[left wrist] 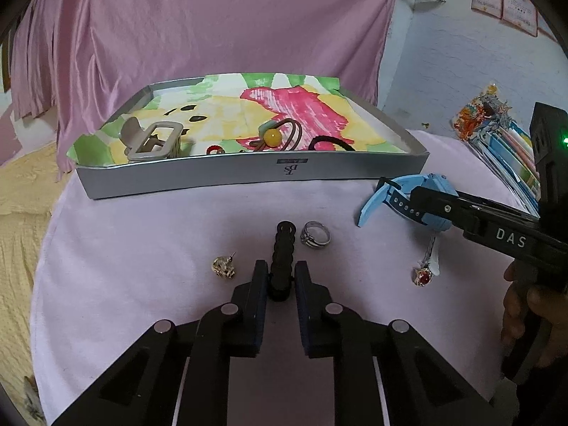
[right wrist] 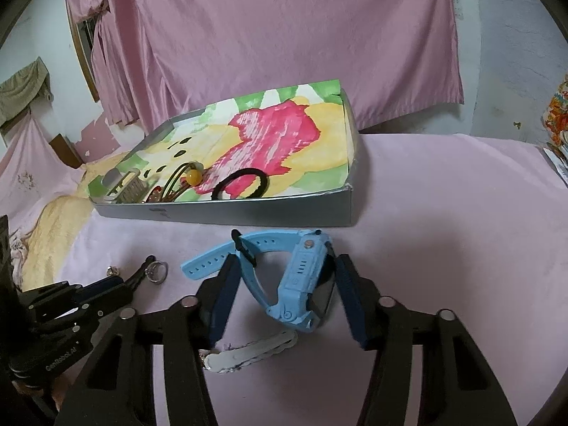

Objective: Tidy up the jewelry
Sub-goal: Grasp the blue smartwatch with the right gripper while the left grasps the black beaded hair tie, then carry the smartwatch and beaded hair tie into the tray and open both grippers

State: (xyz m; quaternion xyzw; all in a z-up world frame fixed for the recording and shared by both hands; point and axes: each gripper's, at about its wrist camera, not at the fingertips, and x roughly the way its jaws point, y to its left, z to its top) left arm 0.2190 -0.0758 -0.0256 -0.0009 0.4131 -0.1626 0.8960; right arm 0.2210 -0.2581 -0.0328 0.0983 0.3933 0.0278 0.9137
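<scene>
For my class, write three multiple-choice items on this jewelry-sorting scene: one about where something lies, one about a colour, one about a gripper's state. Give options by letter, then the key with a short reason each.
1. Where does the silver ring lie?
A. On the pink cloth in front of the tray
B. Inside the tray
C. On the watch

2. What colour is the watch between the right gripper's fingers?
A. Red
B. Light blue
C. Green

3. How does the left gripper stand?
A. Wide open over nothing
B. Holding the grey hair claw
C. Fingers close around a black wavy hair clip

Key:
1 A: the ring rests on the cloth, outside the grey tray.
2 B: strap and case are pale blue.
3 C: the black clip sits between the fingers, which look shut on it; the hair claw is in the tray.
</scene>
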